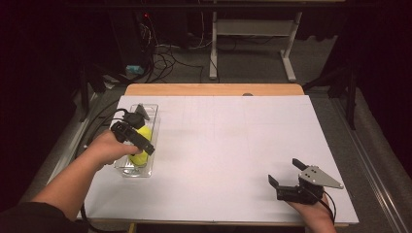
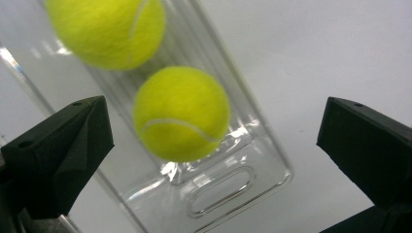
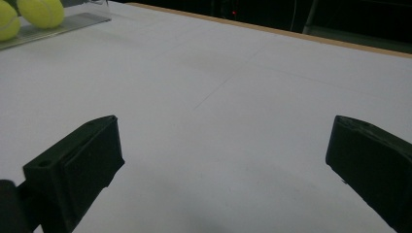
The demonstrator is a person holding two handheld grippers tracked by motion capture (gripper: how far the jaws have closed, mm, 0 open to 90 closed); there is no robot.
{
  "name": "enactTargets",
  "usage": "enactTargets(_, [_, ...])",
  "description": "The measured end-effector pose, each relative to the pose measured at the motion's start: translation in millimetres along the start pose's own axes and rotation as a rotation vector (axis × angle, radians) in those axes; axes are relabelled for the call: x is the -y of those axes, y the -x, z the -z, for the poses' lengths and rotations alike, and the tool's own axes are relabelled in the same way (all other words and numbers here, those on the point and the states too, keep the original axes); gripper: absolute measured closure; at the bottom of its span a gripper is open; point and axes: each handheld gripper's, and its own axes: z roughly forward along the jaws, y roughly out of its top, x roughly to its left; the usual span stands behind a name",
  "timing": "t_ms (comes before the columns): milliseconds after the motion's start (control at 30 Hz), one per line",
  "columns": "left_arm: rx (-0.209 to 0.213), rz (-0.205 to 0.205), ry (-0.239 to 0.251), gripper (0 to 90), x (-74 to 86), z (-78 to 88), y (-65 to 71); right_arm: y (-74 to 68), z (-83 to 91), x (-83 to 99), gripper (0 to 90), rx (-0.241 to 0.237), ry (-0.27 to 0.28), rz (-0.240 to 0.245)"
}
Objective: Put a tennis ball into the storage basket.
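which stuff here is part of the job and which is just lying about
Part of the job:
- two tennis balls, lying in the tray
- clear plastic tray
- left tool, jaws wide open above the tray, gripping nothing
- right tool, open, resting on the white sheet

Lying about:
- white sheet over the wooden table
- desk frame and cables on the floor behind

a lab or test room. a wooden table (image 1: 214,89) covered by a white sheet (image 1: 233,145) stands on grey carpet (image 1: 252,68). at 12 o'clock, a white desk frame (image 1: 252,29); at 11 o'clock, tangled cables (image 1: 165,58) and dark equipment with a red light (image 1: 146,15). surroundings unlit.
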Motion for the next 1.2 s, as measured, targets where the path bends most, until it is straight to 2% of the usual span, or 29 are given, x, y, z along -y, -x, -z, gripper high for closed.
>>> enactTargets(467, [0.028,-0.115,0.003,0.4,-34.8,-14.0,55.5,0.4,0.2,0.2,0.0,-0.003,0.003,0.000])
enactTargets(733, [0.045,-0.164,0.006,0.4,-47.6,-19.1,77.8,0.3,0.2,0.2,0.0,-0.006,0.003,0.000])
enactTargets(833, [0.053,-0.178,0.012,0.4,-48.5,-22.6,83.2,0.4,0.3,0.1,0.0,-0.007,0.005,0.000])
enactTargets(933, [0.079,-0.183,0.036,0.4,-46.2,-29.1,87.6,0.2,0.5,0.0,0.0,-0.007,0.005,0.000])
enactTargets(1133, [0.083,-0.202,0.084,0.4,-32.9,-51.4,97.0,0.3,1.6,-0.6,0.0,-0.008,0.008,-0.003])
enactTargets(1200, [0.098,-0.195,0.113,0.4,-27.7,-58.8,99.7,0.0,1.6,-0.6,0.0,-0.008,0.008,-0.004])
